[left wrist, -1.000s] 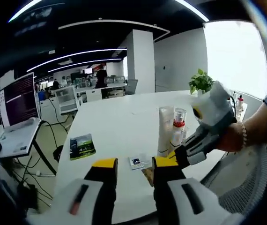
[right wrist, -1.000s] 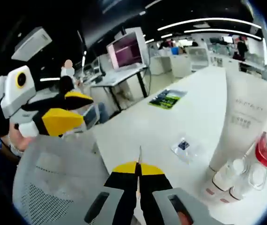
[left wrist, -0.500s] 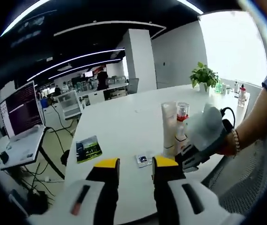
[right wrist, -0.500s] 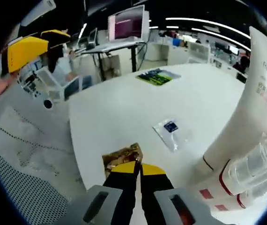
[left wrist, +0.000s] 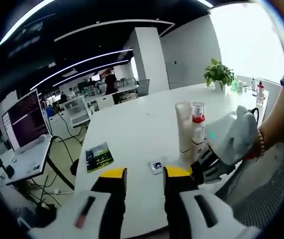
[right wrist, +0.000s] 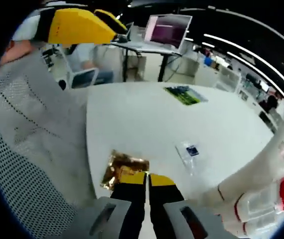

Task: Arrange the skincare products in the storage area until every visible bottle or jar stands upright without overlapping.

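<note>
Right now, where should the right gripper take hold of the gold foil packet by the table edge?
The gold foil packet lies flat and crinkled just beyond the right gripper, whose jaws look closed. Judging by that, open up and pinch its raised near edge from the table edge side, low and nearly level.

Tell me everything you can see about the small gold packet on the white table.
The gold packet is a small, crinkled sachet that looks like shiny foil, gold with brownish patches. It lies flat on the white table near its edge, beside the mesh chair. The right gripper sits at its near edge with jaws closed together; whether they pinch the packet is unclear.
</note>
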Demonstrator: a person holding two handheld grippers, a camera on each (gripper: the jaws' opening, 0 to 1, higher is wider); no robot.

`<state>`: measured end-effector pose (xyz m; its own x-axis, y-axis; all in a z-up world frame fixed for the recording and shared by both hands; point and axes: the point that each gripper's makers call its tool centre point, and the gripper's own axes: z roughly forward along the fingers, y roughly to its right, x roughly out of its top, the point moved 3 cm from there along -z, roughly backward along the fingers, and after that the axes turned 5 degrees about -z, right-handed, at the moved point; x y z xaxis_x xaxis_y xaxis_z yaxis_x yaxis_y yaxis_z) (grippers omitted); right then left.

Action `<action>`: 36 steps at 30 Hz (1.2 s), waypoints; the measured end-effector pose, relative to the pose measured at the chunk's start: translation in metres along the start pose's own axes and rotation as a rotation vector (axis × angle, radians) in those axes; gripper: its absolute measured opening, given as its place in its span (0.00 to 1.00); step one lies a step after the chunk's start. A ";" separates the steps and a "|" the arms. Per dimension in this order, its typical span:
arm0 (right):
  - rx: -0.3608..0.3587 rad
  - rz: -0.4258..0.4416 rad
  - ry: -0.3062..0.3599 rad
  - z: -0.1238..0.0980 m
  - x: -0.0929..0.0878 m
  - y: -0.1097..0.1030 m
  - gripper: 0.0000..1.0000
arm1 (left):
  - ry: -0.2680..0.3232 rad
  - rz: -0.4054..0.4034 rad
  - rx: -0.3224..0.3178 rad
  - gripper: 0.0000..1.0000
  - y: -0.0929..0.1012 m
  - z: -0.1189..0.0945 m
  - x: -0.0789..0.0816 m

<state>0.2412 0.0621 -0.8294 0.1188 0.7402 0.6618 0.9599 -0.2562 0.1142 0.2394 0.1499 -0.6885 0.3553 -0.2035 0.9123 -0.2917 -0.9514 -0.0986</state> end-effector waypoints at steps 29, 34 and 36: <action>-0.131 -0.048 -0.135 -0.003 -0.027 0.040 0.00 | -0.050 0.089 0.037 0.24 -0.004 0.004 -0.007; -0.173 -0.086 -0.144 -0.004 -0.028 0.047 0.00 | -0.053 0.095 0.037 0.24 -0.004 0.004 -0.008; -0.210 -0.113 -0.146 -0.007 -0.027 0.052 0.00 | -0.053 0.097 0.037 0.25 -0.004 0.004 -0.008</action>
<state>0.2858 0.0244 -0.8366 0.0636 0.8495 0.5237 0.8973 -0.2784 0.3425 0.2409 0.1540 -0.6967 0.3733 -0.3064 0.8756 -0.2947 -0.9342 -0.2013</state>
